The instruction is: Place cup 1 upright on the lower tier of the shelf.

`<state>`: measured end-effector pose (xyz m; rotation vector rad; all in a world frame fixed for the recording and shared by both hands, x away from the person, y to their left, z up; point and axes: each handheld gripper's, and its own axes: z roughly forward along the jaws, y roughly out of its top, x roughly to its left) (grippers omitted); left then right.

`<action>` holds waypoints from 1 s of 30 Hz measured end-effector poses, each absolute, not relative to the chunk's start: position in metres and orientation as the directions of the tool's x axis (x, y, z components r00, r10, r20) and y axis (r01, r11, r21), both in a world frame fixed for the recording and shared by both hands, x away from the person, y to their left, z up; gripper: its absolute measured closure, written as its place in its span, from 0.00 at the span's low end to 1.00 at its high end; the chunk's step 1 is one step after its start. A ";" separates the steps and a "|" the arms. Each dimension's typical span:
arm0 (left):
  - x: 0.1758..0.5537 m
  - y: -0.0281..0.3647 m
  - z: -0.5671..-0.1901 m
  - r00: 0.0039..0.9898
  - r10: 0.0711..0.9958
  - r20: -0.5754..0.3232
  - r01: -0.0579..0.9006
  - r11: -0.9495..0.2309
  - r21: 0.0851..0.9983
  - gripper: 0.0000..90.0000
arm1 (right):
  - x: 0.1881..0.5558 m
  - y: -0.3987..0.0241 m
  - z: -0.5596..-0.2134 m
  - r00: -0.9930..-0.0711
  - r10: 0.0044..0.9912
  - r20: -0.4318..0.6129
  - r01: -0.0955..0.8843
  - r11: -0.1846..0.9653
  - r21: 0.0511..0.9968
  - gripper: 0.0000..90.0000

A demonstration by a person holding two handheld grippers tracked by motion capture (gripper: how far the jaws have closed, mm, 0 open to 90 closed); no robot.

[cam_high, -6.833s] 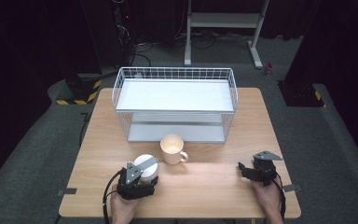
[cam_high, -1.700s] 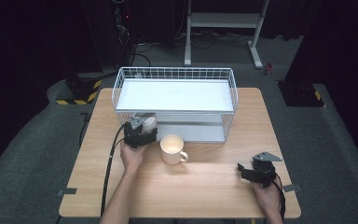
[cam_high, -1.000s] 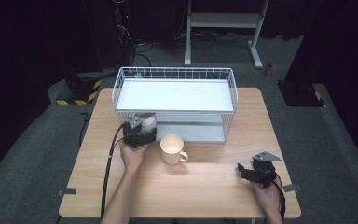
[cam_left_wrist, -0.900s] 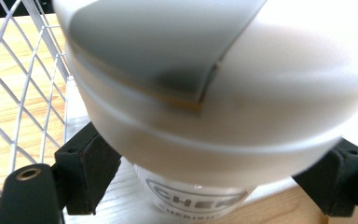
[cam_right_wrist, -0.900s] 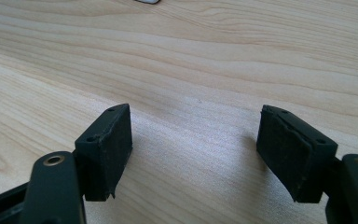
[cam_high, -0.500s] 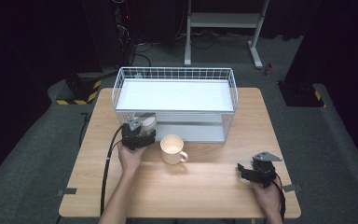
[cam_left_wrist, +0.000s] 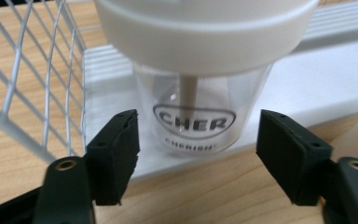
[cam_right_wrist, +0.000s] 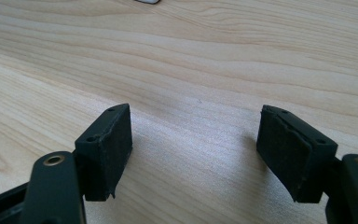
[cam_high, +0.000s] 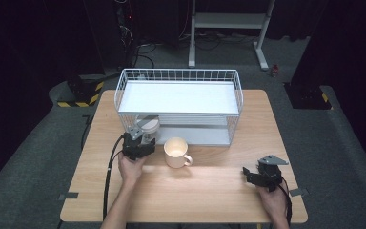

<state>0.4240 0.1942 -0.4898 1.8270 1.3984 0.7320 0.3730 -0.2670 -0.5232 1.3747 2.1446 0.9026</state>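
Light wood counter (cam_high: 205, 191), dark grey carpet floor (cam_high: 33, 157) around, black room behind. Left gripper (cam_left_wrist: 196, 144) fingers have just been closing, still apart, not touching the clear lidded cup (cam_left_wrist: 200, 107) standing just ahead between them on the wire rack's (cam_high: 181, 95) lower white shelf. Right gripper (cam_right_wrist: 196, 149) fingers apart, bare counter between.

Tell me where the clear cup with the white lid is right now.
In the high view the clear cup stands on the lower shelf of the white wire rack, at its left front corner, just ahead of the left gripper and left of the cream mug.
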 end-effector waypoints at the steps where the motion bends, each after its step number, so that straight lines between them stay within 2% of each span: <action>1: 0.424 0.194 -0.491 0.249 0.968 0.021 0.566 -0.164 0.808 0.36 | 0.373 -0.267 -0.523 -0.412 0.911 -0.014 0.627 0.295 0.721 0.30; 7: 0.425 0.189 -0.493 0.244 0.969 0.042 0.562 -0.177 0.808 0.44 | 0.373 -0.267 -0.523 -0.412 0.911 -0.014 0.627 0.295 0.721 0.30; 19: 0.432 0.189 -0.497 0.238 0.971 0.023 0.568 -0.159 0.807 0.48 | 0.373 -0.267 -0.523 -0.412 0.911 -0.013 0.627 0.294 0.721 0.30; 28: 0.443 0.187 -0.492 0.229 0.972 0.045 0.578 -0.173 0.798 0.49 | 0.373 -0.267 -0.523 -0.412 0.911 -0.013 0.627 0.294 0.721 0.30; 30: 0.445 0.188 -0.493 0.225 0.974 0.024 0.574 -0.152 0.805 0.49 | 0.373 -0.267 -0.523 -0.412 0.911 -0.014 0.627 0.295 0.721 0.30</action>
